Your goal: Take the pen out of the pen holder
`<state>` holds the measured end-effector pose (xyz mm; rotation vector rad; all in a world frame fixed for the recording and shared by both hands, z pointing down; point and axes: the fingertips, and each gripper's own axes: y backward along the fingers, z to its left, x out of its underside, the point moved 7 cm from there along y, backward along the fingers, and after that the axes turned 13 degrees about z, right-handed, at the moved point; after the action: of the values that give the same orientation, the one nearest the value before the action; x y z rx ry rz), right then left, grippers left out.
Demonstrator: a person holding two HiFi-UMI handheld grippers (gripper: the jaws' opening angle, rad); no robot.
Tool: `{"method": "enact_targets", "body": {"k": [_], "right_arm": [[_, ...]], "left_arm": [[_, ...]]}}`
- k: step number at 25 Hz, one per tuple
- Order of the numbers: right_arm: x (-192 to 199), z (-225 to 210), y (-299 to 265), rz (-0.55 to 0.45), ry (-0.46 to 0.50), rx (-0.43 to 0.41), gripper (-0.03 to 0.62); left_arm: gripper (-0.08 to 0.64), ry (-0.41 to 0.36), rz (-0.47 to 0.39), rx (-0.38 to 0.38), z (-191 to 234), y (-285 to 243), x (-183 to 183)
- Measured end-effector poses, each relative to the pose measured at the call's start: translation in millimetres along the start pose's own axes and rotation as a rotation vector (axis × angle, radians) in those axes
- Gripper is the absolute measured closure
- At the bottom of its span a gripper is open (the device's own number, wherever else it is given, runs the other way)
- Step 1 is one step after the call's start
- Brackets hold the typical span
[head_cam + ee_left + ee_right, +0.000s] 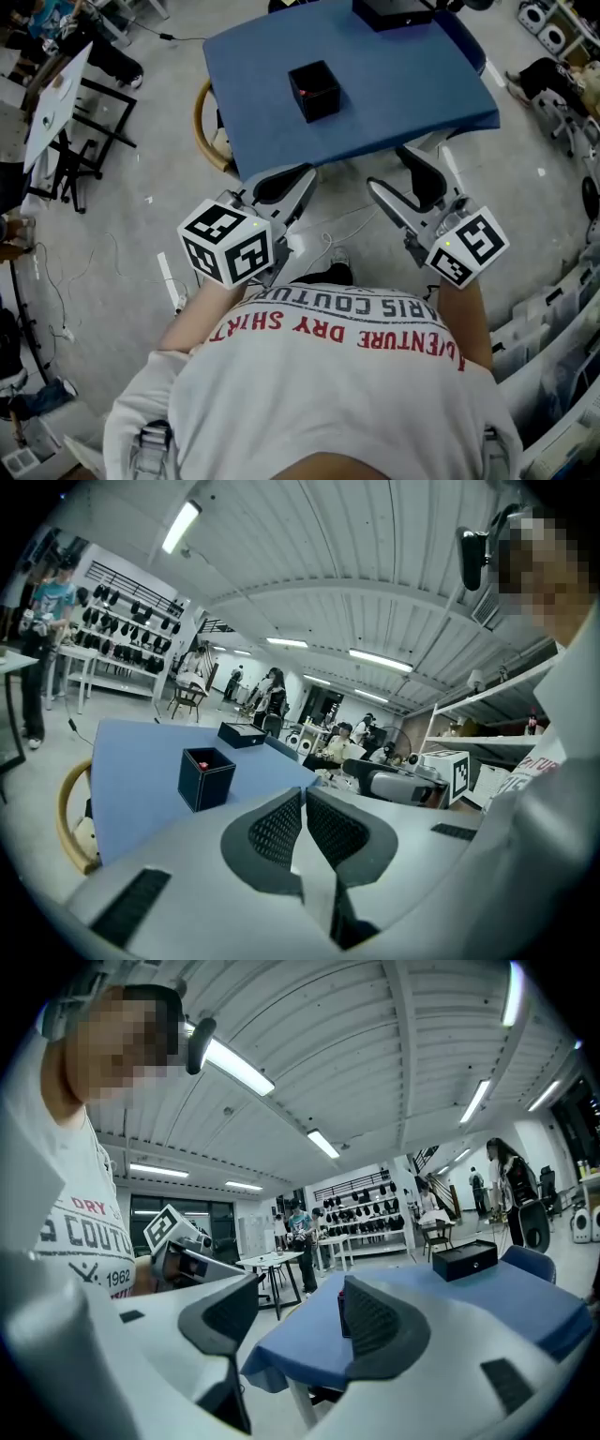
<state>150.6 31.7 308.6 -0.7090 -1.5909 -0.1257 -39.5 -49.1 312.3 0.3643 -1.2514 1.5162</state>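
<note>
A small black square pen holder [314, 90] stands on the blue table [394, 84], with the red end of a pen [302, 92] showing inside it. Both grippers hover off the table's near edge, close to my body. My left gripper [281, 185] is shut with nothing between its pads. In the left gripper view the holder [206, 778] stands ahead and to the left of the shut left gripper [303, 794]. My right gripper [386, 169] is open and empty. In the right gripper view one finger of the open right gripper [300, 1288] mostly hides the holder [342, 1312].
A flat black box [394, 11] lies at the table's far end. A round cane chair [208, 127] stands at the table's left side, and a white table [56, 94] with black legs further left. Cables lie on the floor. People stand among shelves in the background.
</note>
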Motion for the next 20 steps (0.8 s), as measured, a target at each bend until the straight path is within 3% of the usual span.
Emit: {"method": "enact_targets", "body": {"k": [4, 20], "right_arm": [[-15.3, -37.0, -37.5, 0.043, 0.028, -0.044, 0.319], [-24.8, -65.6, -86.7, 0.174, 0.176, -0.167, 0.318]], "left_arm": [[0.522, 0.043, -0.003, -0.027, 33.3, -19.6, -22.9], [0.520, 0.123, -0.061, -0.145, 67.7, -25.7, -24.2]]}}
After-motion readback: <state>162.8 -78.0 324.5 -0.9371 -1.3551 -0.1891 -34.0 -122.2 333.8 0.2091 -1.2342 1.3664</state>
